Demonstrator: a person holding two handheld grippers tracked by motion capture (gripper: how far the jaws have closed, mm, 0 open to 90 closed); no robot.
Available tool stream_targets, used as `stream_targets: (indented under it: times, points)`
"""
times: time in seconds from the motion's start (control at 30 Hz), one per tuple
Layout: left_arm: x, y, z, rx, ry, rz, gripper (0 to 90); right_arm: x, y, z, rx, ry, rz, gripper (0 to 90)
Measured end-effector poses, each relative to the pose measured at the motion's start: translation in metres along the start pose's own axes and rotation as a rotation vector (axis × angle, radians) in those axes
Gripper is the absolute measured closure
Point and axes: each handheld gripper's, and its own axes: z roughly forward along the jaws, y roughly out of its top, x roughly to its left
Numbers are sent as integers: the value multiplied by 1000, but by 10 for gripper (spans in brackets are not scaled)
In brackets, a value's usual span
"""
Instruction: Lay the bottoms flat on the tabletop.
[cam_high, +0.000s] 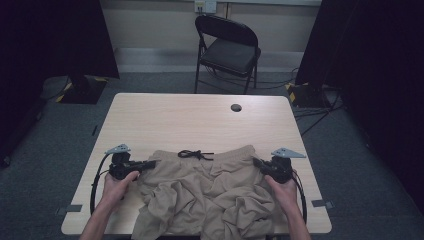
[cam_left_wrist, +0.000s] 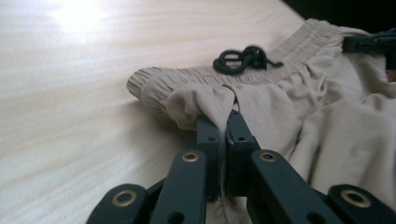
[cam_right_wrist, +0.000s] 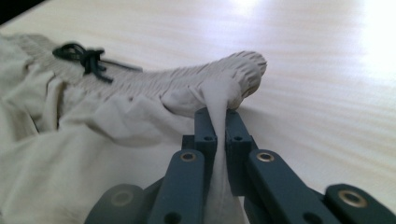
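Shorts (cam_high: 200, 190) of soft, light tan cloth lie rumpled near the table's (cam_high: 165, 120) near edge, each gripper's jaws pinched shut on a waistband corner, left gripper (cam_high: 150, 163) and right gripper (cam_high: 259, 163), the sensible holds.

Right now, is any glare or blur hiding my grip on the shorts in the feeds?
High view: dim and soft, dark room edges, the shorts evenly lit. Left gripper view: a glare patch washes out the table at top left, but the left gripper stays sharp on pinched fabric. Right gripper view: glare at top right, the right gripper clear, its near linkage slightly blurred.
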Motion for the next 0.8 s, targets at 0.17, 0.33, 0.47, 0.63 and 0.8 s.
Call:
stream_targets:
  times: [0.17, 0.33, 0.47, 0.63, 0.8]
  points:
    - [-5, 9, -5, -34, -4, 15, 874, 2, 10, -8, -22, -6, -19, 877]
    - [-6, 24, -13, -81, -8, 23, 874, 3, 23, -12, -60, -15, -17, 878]
    - [-13, 40, -22, -92, 5, 71, 874, 3, 39, -17, -98, -16, -27, 878]
    - [-21, 60, -34, -135, 13, 106, 874, 5, 58, -23, -130, -18, -46, 878]
    - [-26, 75, -45, -166, 16, 127, 874, 10, 82, -30, -168, -18, -69, 878]
